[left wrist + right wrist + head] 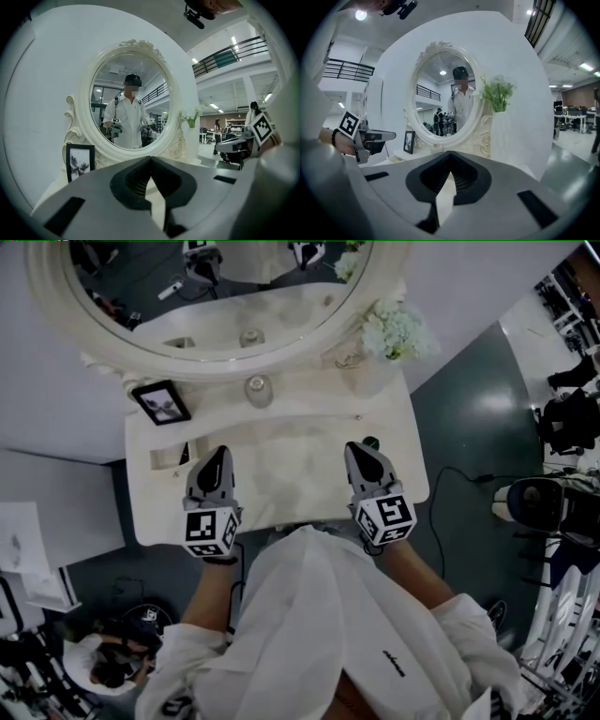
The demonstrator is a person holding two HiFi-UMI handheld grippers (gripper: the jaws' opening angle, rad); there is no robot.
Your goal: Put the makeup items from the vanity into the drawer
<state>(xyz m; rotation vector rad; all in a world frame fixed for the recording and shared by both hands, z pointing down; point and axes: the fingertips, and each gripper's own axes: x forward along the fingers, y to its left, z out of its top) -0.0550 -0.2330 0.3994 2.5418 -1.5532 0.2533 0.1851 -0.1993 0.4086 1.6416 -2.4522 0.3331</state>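
Observation:
In the head view my left gripper (220, 454) and right gripper (357, 448) hover side by side over the front of the white vanity top (281, 460). Both point toward the oval mirror (216, 287). The left gripper (151, 158) is shut, its jaws meeting at the tip with nothing between them. My right gripper (449, 153) looks the same, shut and empty. A small dark item (371, 441) lies just right of the right gripper's tip. Another dark item (184, 454) lies left of the left gripper. A clear glass jar (257, 390) stands under the mirror. No drawer shows; my body hides the vanity's front.
A black picture frame (161, 401) leans at the vanity's back left. A vase of white flowers (394, 332) stands at the back right. The white wall curves behind the mirror. Equipment and cables lie on the dark floor (469, 409) to the right.

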